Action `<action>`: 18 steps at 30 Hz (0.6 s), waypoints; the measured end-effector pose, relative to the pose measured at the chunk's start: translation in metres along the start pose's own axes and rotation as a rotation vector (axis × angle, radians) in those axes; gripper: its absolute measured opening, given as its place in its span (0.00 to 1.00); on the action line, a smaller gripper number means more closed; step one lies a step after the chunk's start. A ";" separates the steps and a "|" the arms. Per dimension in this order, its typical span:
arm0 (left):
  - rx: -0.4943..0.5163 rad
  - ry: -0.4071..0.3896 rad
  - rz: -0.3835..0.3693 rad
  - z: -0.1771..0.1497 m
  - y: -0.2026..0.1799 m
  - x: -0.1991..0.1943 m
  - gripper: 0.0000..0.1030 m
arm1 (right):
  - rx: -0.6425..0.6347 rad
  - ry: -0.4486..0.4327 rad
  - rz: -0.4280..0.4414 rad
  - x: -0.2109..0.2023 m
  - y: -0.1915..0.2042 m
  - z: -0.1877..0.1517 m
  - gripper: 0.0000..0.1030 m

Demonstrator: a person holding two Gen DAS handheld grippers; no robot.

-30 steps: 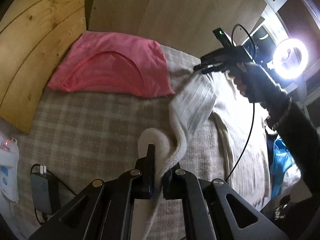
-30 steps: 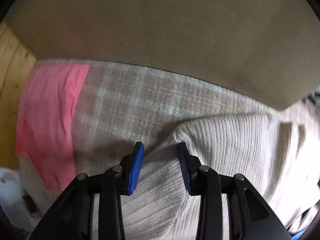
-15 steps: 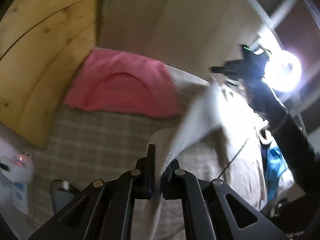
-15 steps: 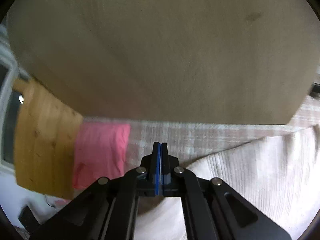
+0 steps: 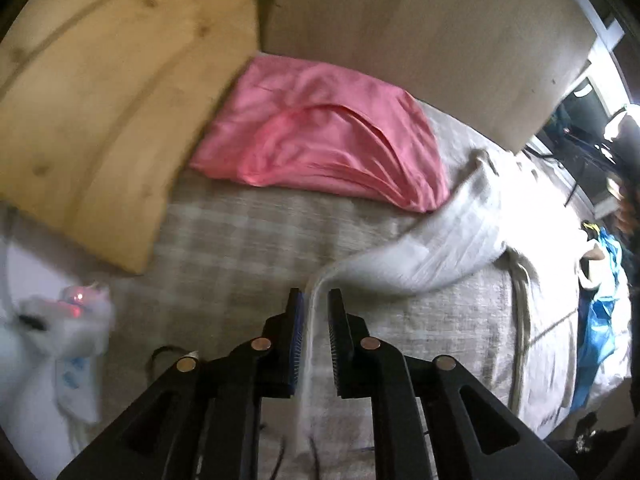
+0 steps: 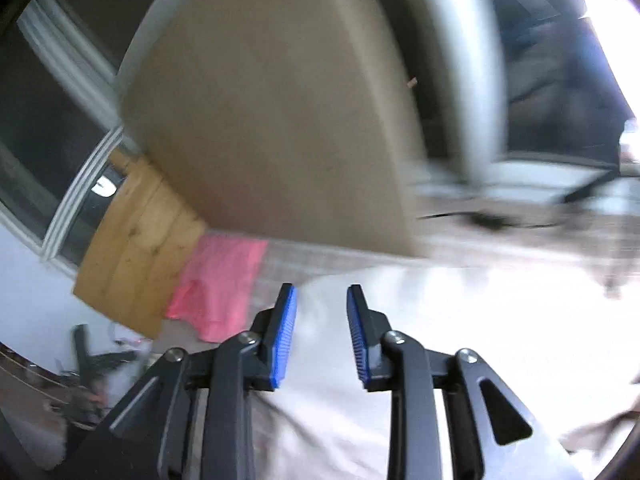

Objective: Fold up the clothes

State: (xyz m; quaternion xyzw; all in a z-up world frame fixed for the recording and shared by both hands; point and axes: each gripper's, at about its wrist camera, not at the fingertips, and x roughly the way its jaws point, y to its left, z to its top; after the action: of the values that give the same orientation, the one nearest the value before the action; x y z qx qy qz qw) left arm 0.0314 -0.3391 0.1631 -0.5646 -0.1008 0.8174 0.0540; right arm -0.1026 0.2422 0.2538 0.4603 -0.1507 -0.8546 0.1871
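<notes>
Surface: checked grey blanket (image 5: 248, 232) covers the bed; wooden board (image 5: 100, 92) at far left.
Cream sweater: cream ribbed sweater (image 5: 436, 248) lies on the right side of the blanket, one fold trailing toward the near edge.
Pink garment: folded pink garment (image 5: 324, 136) lies far, beside the board.
Left gripper: left gripper (image 5: 318, 312) is narrowly parted, sweater fold running between its pads, not pinched.
Right gripper: right gripper (image 6: 322, 304) spread wider, over the sweater, holding nothing.
</notes>
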 end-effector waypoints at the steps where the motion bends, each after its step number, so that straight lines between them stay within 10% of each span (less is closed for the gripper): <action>1: -0.016 -0.012 0.014 -0.003 0.002 -0.007 0.11 | 0.000 -0.023 -0.041 -0.020 -0.022 0.000 0.27; 8: -0.048 -0.099 0.005 -0.037 -0.047 -0.057 0.11 | -0.003 0.062 -0.255 -0.070 -0.135 -0.053 0.27; 15: -0.027 -0.073 -0.059 -0.074 -0.129 -0.046 0.19 | -0.101 0.077 -0.071 -0.077 -0.102 -0.075 0.27; 18: -0.028 -0.082 0.038 -0.069 -0.128 -0.036 0.27 | -0.135 0.095 0.006 -0.057 -0.066 -0.079 0.27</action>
State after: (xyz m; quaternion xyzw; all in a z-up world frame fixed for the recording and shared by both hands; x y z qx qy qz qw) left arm 0.1059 -0.2151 0.2013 -0.5333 -0.1038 0.8391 0.0264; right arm -0.0188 0.3198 0.2253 0.4863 -0.0849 -0.8394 0.2273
